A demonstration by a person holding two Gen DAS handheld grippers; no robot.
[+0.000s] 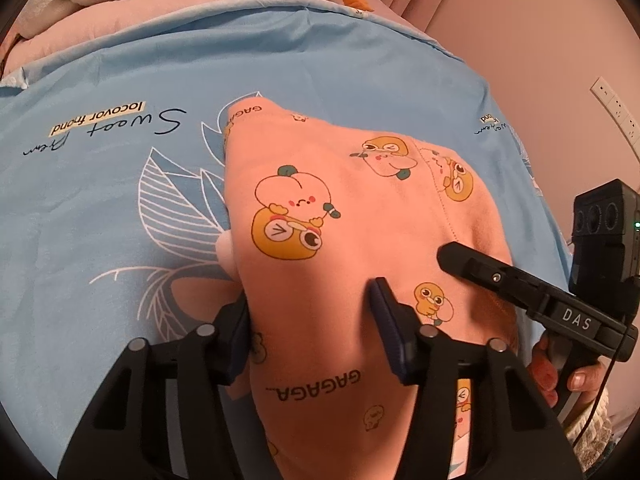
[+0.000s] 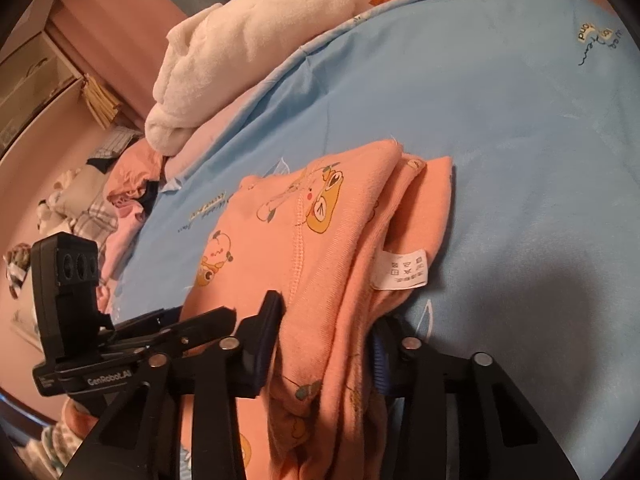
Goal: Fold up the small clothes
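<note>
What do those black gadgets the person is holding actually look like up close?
Each is matte black plastic. The left gripper has two angular fingers with silver rivets and dark blue ribbed pads. The right gripper has a white "DAS" label, a boxy camera block with round lenses, a green light and a thin black cable. "GenRobot.AI" is printed on the left one. A bare hand in a knitted cuff holds the right one.
</note>
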